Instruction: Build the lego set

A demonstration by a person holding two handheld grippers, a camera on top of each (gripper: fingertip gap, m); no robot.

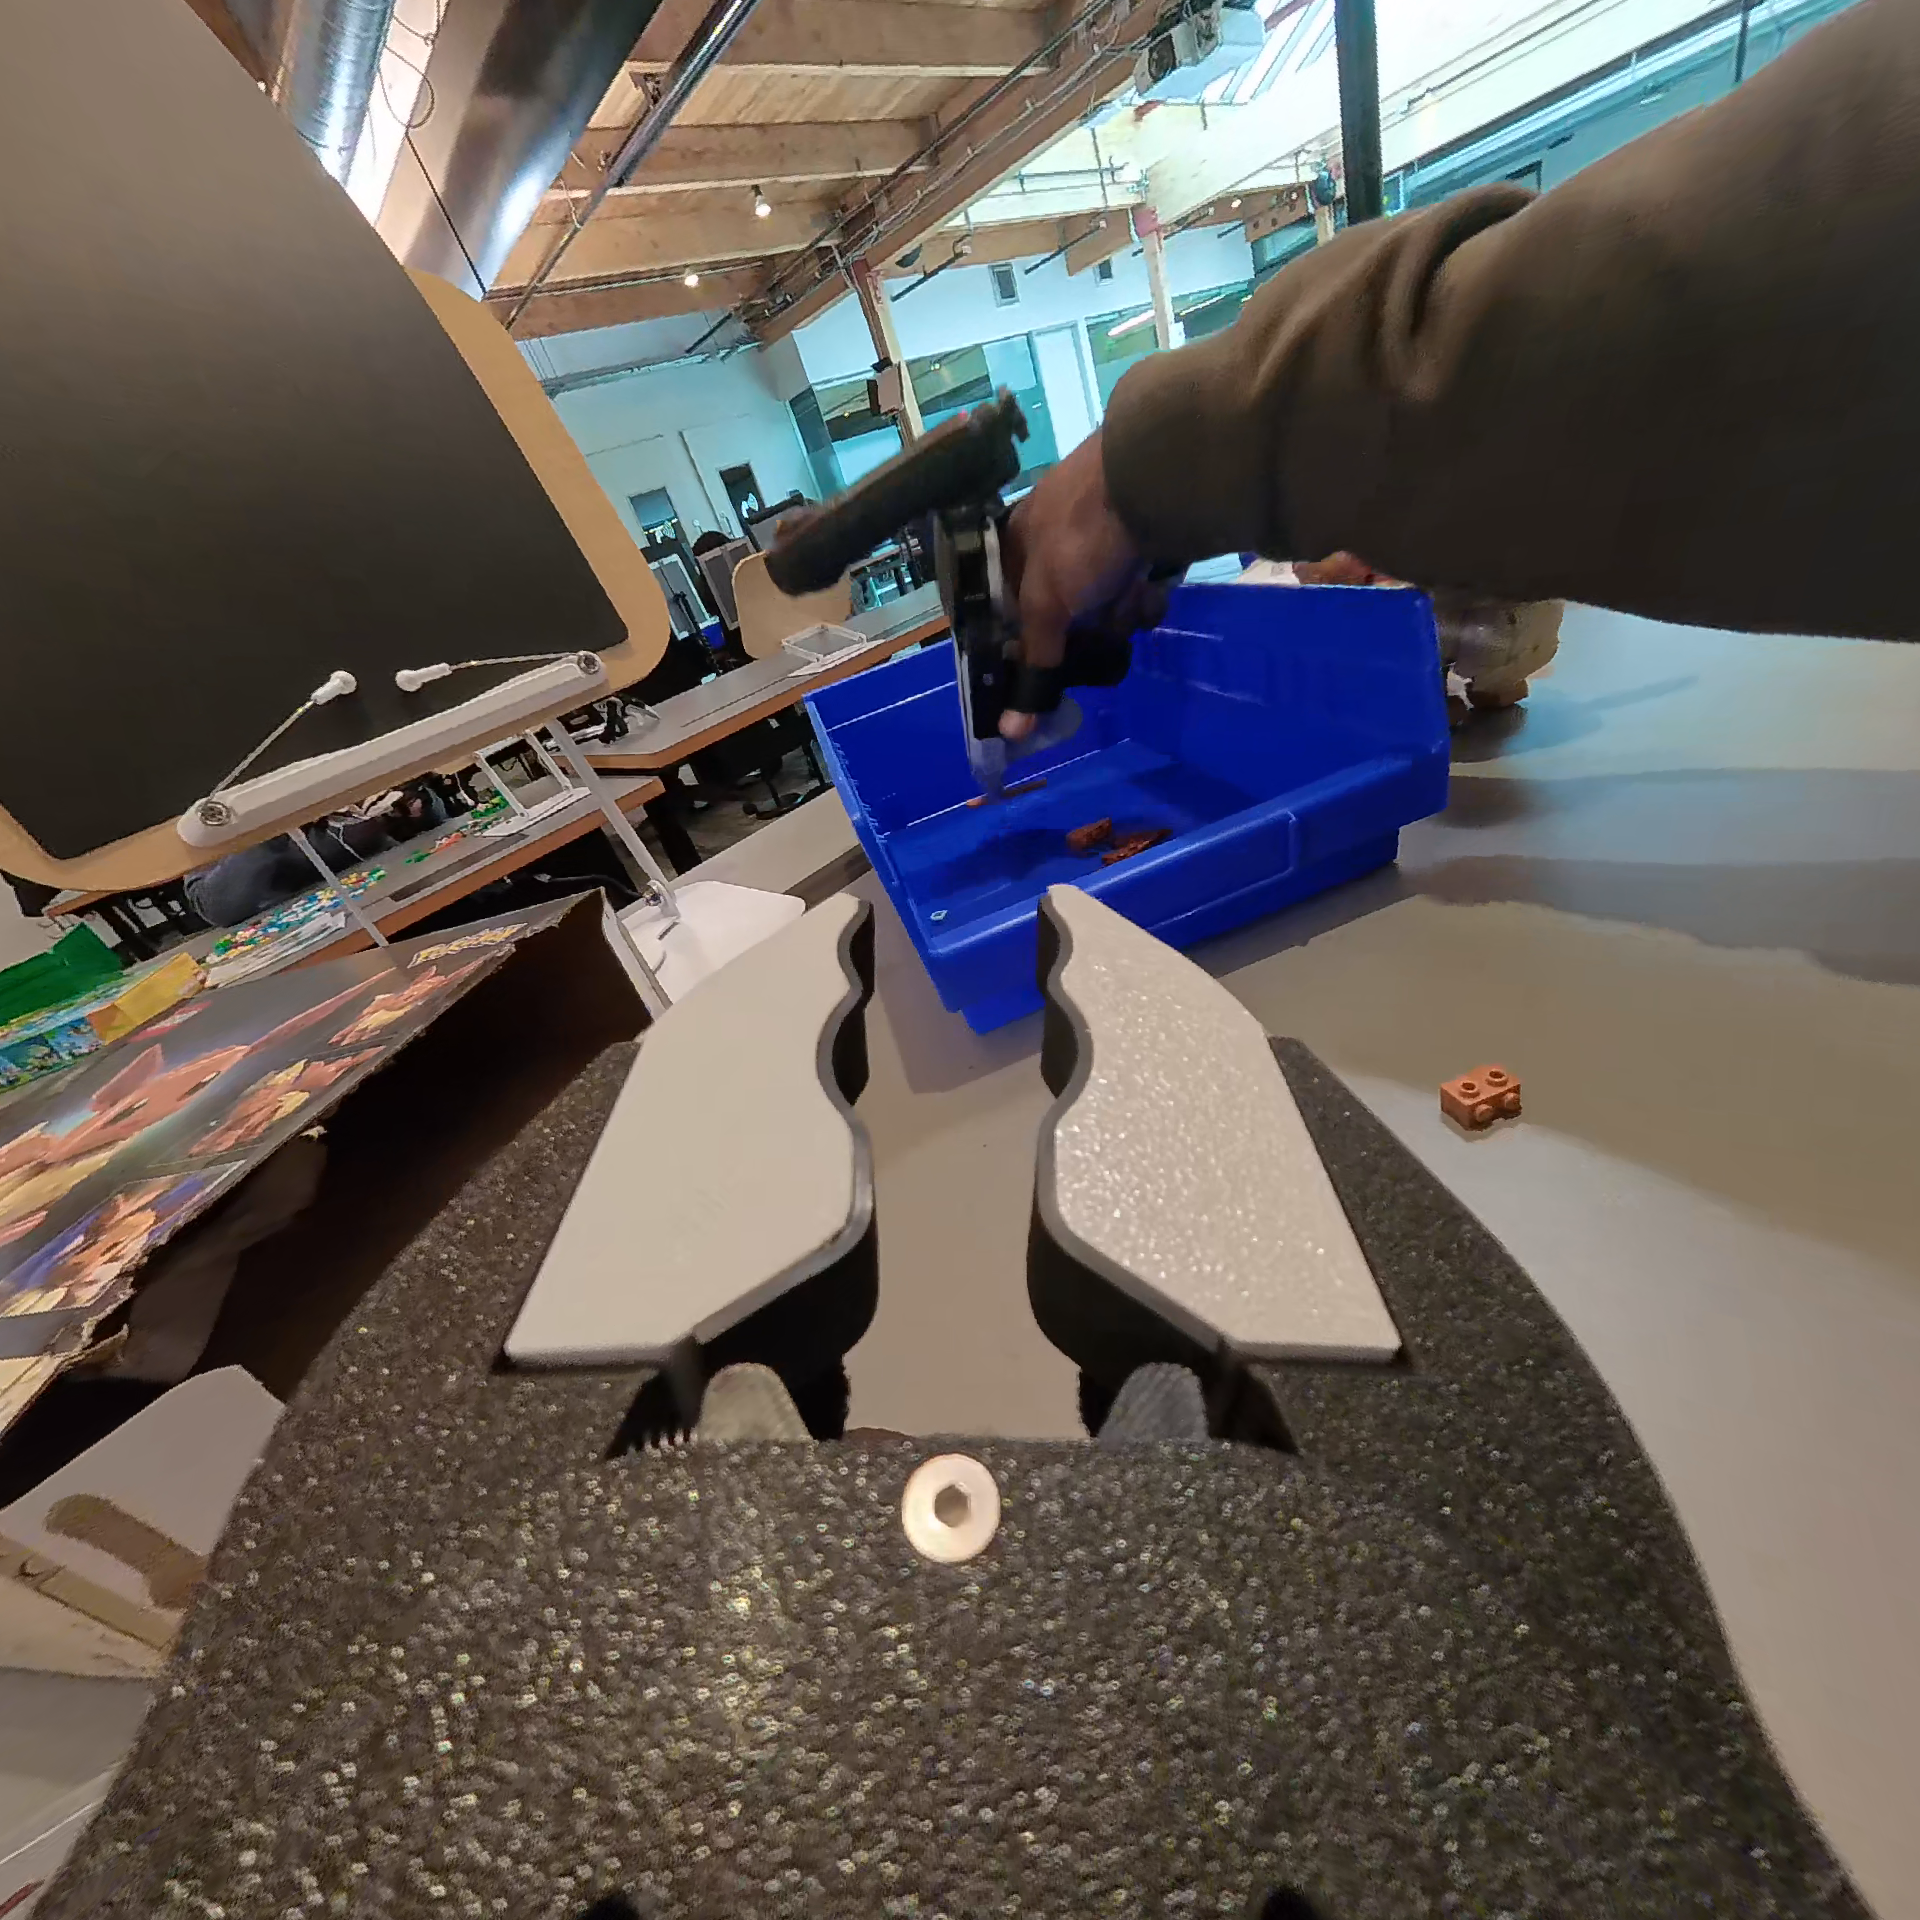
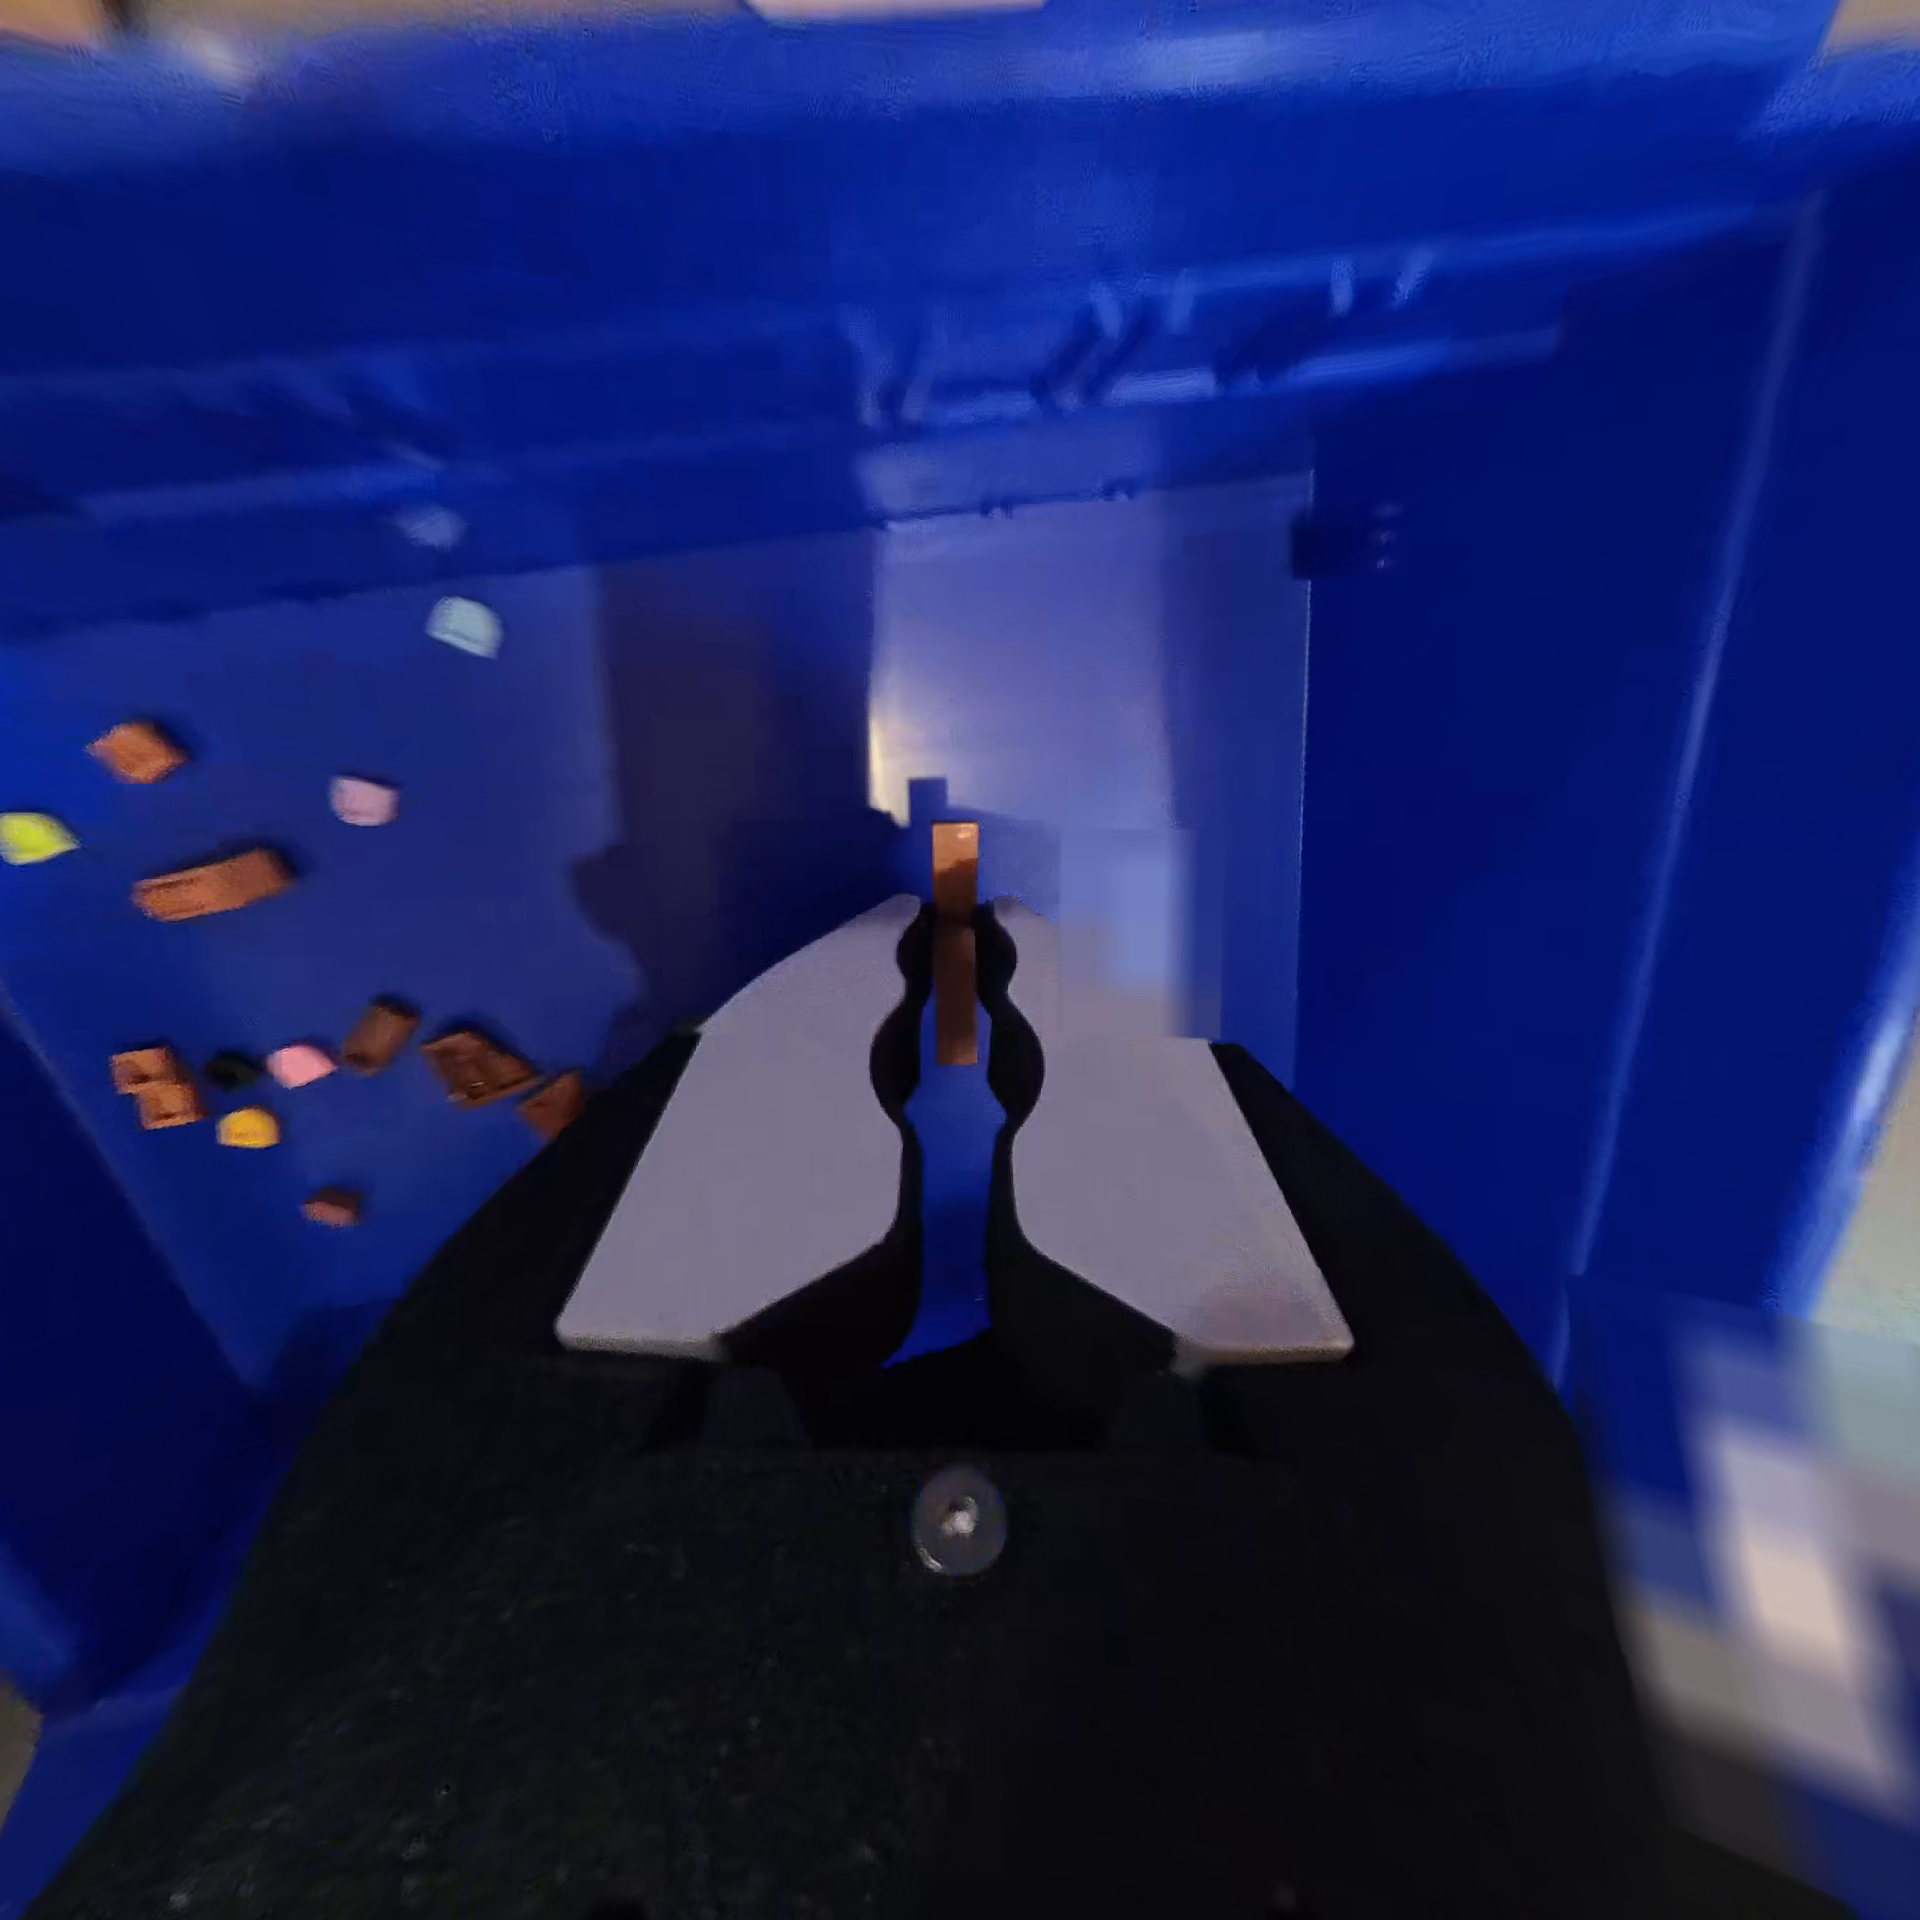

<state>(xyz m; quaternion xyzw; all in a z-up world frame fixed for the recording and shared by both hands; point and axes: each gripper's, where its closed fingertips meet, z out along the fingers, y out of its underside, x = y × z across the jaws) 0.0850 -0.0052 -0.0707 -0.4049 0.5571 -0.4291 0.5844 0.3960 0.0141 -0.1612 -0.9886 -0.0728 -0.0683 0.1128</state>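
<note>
Right tongs: pinching thin brown plate inside blue bin; keeping it square advisable. Left tongs: hovering parted, holding nothing, over tabletop.

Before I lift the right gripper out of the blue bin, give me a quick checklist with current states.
1. Thin brown plate between the right gripper's fingertips: ok.
2. Firm pad contact on it: cannot tell, blurred.
3. Plate clear of the bin floor: cannot tell.
4. Loose pieces apart from the fingers: ok.
5. Left gripper open, holding nothing, outside the bin: ok.
6. Brown brick on the table, out of the path: ok.
</note>
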